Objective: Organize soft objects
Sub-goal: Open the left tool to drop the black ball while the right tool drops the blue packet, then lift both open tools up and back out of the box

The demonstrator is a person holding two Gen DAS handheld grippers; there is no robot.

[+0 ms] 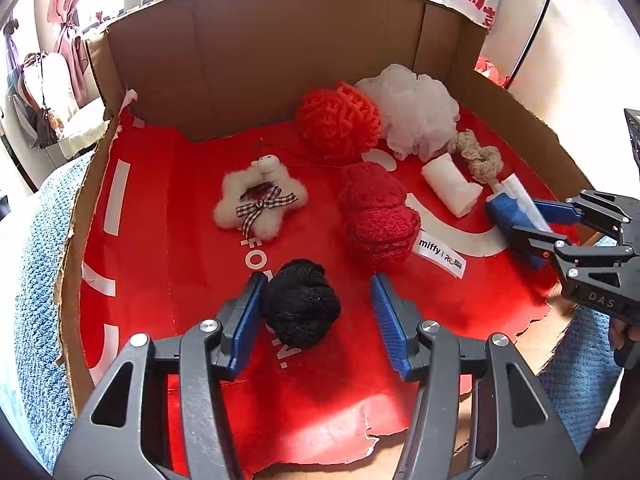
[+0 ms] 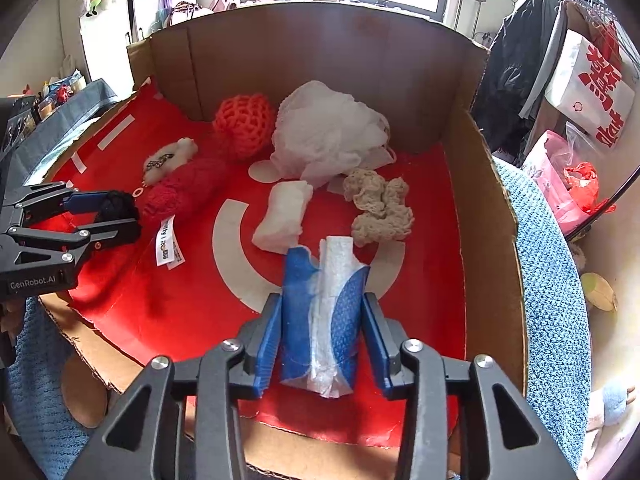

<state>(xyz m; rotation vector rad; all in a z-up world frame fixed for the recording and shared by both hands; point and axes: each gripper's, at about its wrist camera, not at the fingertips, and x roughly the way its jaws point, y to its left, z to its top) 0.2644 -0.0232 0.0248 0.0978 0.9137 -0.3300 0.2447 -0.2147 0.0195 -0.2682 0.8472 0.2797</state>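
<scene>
The left gripper (image 1: 320, 320) sits open around the black ball (image 1: 302, 306); the right gripper (image 2: 322, 340) sits loose around the blue roll (image 2: 320, 320), pointing away

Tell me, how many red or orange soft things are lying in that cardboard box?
2. An orange knitted mesh ball sits near the back wall beside the white bath pouf; a dark red fuzzy plush lies mid-box. Others may be hidden.

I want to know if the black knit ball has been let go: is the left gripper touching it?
Cannot tell. In the left wrist view the left gripper stands open; the right pad is clear of the black knit ball, but the ball sits against the left pad.
</scene>
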